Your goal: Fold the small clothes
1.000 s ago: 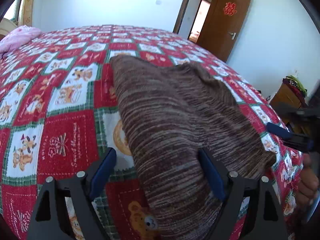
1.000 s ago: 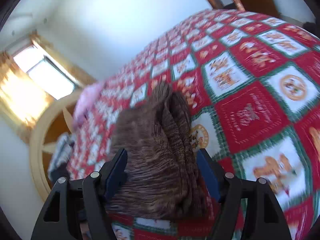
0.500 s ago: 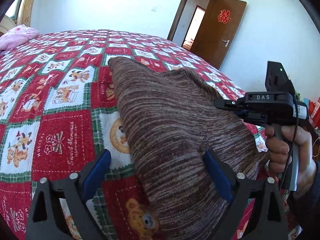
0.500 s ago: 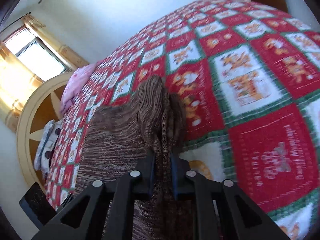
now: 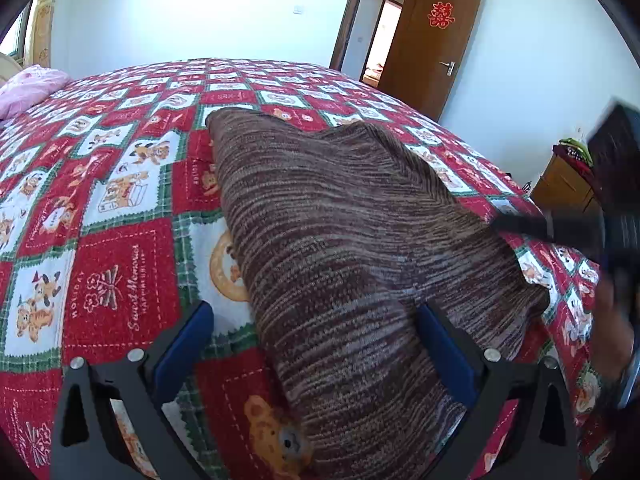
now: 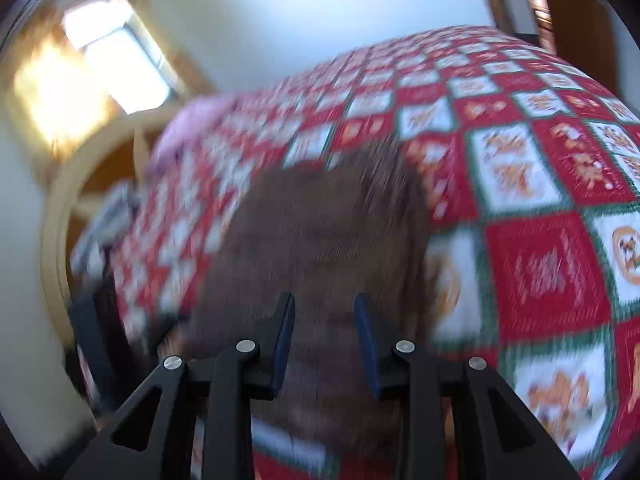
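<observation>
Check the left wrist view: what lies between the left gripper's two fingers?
The brown knit garment and the red patchwork bedspread beneath it, between the open left gripper, untouched.

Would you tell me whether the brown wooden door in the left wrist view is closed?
No, the wooden door stands swung open, showing the lit doorway beside it.

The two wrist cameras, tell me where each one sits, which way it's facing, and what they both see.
Left wrist: on the left gripper, angled down the bed toward the open door; its open jaws straddle the brown knit garment; a blurred hand shows at right.
Right wrist: on the right gripper, blurred, facing the window and headboard; its jaws, just reopening, stand apart over the garment.
Shared: garment, red patchwork bedspread, pink pillow.
</observation>
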{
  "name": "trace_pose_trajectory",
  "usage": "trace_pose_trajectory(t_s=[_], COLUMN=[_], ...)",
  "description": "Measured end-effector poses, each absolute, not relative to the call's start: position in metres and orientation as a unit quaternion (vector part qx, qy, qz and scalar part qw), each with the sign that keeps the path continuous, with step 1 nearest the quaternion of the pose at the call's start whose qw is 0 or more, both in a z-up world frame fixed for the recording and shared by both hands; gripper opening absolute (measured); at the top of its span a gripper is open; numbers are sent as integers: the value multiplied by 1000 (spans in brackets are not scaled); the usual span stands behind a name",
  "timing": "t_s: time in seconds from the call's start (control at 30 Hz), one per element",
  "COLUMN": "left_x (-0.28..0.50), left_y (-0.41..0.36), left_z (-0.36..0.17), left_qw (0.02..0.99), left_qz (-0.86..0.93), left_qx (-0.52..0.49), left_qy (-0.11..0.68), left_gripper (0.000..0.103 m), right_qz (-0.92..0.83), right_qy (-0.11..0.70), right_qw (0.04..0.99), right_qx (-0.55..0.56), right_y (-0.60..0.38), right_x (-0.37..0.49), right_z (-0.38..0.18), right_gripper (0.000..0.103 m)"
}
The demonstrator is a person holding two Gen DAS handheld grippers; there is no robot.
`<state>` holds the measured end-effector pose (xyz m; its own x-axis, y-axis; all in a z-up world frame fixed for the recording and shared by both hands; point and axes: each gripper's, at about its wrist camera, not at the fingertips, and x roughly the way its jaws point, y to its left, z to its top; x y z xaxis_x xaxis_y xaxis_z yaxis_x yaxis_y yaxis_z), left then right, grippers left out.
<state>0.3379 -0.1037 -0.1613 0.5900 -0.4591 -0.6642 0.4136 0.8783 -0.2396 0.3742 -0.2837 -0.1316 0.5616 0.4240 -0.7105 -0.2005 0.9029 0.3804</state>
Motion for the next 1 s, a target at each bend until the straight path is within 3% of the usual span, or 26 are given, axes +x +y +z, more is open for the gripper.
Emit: trace_pose_trajectory(t_s=[0.13,0.4,0.57,0.77,1.0], left_x=[333,332,333,334,336], left_y=[-106,-107,-106,-105,-109], left_z=[-161,-161,-161,-162,-164], left_qw=[892,891,891,890,889], left_qz=[-248,-252,-256,-256,-252], left_qx=[-20,-16,-22,-25,-16], left_qy=[377,376,374,376,381], left_gripper=[103,103,103,103,103], right_qz=[161,159,198,169,130], right_qy=[465,476,437,462,454], right_qw=[867,865,875,862,862], right_qx=[73,-29,61,120,185], right_y=[-284,-263,-267,-268,-313], right_x=[348,343,408,495,504], right_z=[-161,-134,-108,-136,-156], right_gripper=[25,27,31,31,29])
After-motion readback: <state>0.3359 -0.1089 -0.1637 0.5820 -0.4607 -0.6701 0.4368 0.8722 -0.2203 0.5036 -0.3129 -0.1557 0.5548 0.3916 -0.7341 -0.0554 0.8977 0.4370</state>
